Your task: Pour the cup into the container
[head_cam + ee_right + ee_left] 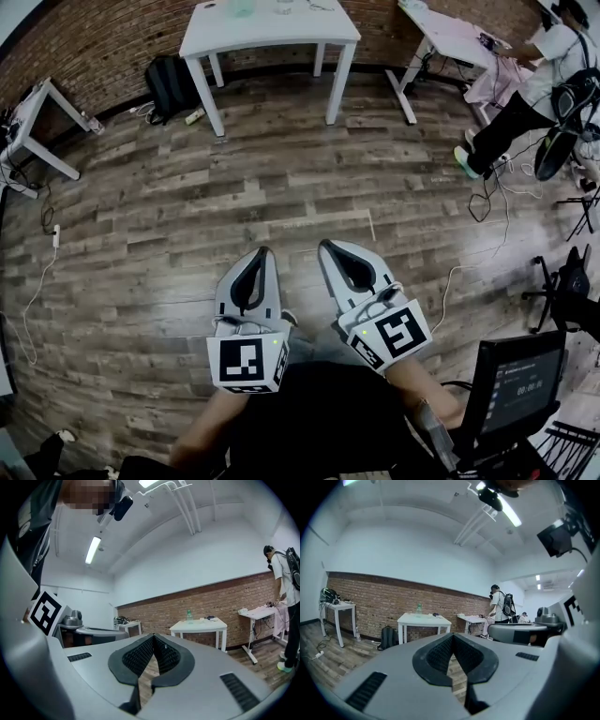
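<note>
Both grippers are held low over the wooden floor, close to my body and pointing at a white table (272, 36) across the room. My left gripper (262, 252) is shut with nothing in it, and its tips (452, 635) meet in the left gripper view. Beside it my right gripper (328, 245) is also shut and empty, pads together (153, 636). A greenish see-through bottle or cup (242, 7) (419, 609) (189, 616) stands on that table with a few small things (283, 7) next to it. They are too small to tell apart.
A black backpack (172, 86) leans by the table's left leg. A second white table (450, 37) stands to the right, with a person (530, 89) bent over it. Another desk (28, 122) is at the far left. A monitor (516, 384) and a chair (570, 281) stand at my right, with cables across the floor.
</note>
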### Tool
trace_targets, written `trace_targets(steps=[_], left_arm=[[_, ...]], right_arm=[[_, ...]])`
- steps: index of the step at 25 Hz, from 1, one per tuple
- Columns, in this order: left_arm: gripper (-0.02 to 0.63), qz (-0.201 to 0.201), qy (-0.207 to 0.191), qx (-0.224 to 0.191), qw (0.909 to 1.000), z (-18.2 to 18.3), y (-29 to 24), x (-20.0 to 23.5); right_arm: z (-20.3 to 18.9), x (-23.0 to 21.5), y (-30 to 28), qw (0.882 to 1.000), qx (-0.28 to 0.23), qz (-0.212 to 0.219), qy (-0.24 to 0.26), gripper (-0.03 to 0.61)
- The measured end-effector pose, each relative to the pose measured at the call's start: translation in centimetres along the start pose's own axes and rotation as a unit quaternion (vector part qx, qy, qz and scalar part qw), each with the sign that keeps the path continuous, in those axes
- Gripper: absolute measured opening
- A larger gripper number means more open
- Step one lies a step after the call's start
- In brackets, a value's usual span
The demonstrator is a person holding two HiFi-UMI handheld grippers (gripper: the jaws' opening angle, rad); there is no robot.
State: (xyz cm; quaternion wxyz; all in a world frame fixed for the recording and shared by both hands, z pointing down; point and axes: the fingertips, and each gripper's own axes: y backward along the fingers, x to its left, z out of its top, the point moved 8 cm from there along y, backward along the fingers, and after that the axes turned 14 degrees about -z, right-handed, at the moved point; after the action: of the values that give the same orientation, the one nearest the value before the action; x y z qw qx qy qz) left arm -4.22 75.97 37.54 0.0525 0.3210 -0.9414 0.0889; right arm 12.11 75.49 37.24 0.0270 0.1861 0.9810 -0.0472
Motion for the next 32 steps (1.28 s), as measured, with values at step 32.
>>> trace_targets(steps=[32], left_arm=[[-0.003, 0.025, -0.029, 0.021, 0.999, 5.2, -19.4, 10.1]], right_arm=[[1.2, -12.7, -19.2, 0.999, 0.008, 0.019, -0.033, -0.002]])
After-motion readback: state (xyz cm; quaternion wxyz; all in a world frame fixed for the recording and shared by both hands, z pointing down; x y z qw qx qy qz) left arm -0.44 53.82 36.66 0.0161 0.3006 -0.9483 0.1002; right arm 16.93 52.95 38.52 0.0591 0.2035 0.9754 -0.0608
